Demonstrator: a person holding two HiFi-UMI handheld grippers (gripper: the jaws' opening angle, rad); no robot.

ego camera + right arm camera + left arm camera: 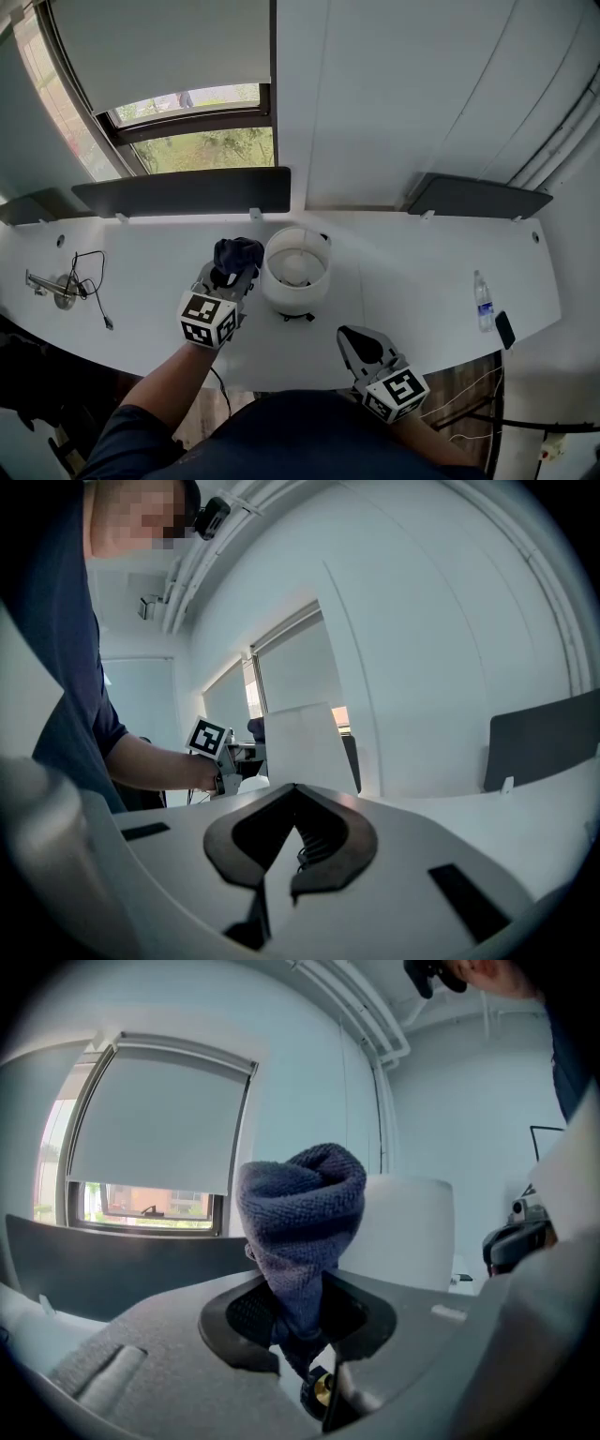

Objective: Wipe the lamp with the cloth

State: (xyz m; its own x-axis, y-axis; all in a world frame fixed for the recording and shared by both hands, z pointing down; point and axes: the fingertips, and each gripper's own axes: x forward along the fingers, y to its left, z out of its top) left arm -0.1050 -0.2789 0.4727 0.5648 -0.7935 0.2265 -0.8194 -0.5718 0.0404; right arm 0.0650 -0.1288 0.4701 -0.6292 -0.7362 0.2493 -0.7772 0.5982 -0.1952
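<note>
gripping the dark blue cloth (237, 253) in the left gripper (231, 274), fingers (246, 1321) clamped on its lower end and letting the bunched bulk stand up past the tips. holding it just left of the lamp (298, 272), level with the white shade; looking very close to the shade's side, but not showing clearly whether touching or slightly apart. hovering the right gripper (353, 339) in front of the lamp and to its right, well apart from it, fingers pressed together on nothing. leaving the lamp upright on the white tabletop (422, 272), its dark foot peeking out below the shade. ignoring a water bottle (483, 302) and a dark phone (504, 329) far right of the lamp, and a black cable (92, 281) far left of it.

judging progress: seemingly sitting at the very start of the wipe, or early in it. having the cloth in hand and brought up to the shade, yet showing no sign of which surfaces are already cleaned. probably needing, from here, pressing the cloth onto the shade, working around its wall and rim, and perhaps steadying the lamp with the free gripper.
</note>
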